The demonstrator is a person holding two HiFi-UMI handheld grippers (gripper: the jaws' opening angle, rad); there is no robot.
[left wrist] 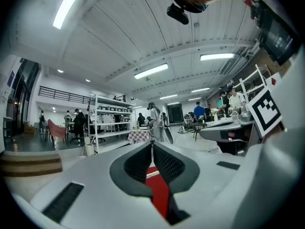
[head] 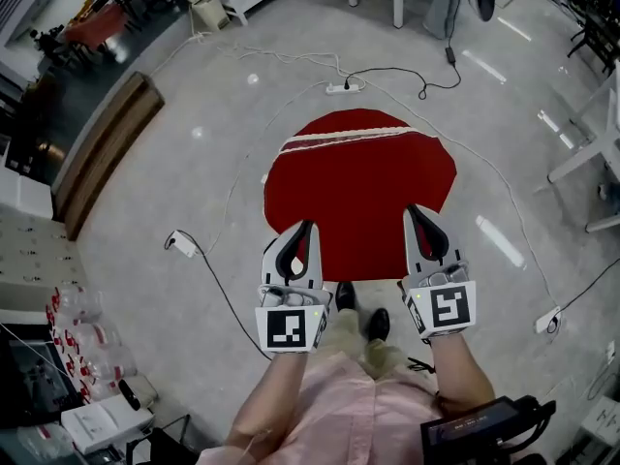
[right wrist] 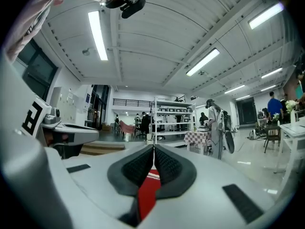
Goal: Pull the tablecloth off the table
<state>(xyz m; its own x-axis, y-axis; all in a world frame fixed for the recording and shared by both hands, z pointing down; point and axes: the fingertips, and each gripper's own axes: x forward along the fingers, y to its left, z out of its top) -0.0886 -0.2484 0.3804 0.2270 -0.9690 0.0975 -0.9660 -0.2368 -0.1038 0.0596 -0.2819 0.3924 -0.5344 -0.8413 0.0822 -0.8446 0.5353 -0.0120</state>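
One red tablecloth (head: pixel 363 177) lies at frame centre, spreading toward the top of the frame from the two grippers. The left gripper (head: pixel 307 227) and right gripper (head: pixel 416 210) are each clamped narrow on its near edge, side by side and equally near. The pull should probably run toward the bottom of the frame.

A glossy grey floor (head: pixel 194 182), strewn with cables (head: pixel 392 69) and a white power strip (head: pixel 341 87), runs past a low wooden step (head: pixel 102 153) to white shelving racks (right wrist: pixel 174 116) and a checked-cloth table (right wrist: pixel 196 137), under a ribbed white ceiling (right wrist: pixel 157 42) with long strip lights (right wrist: pixel 97 32).
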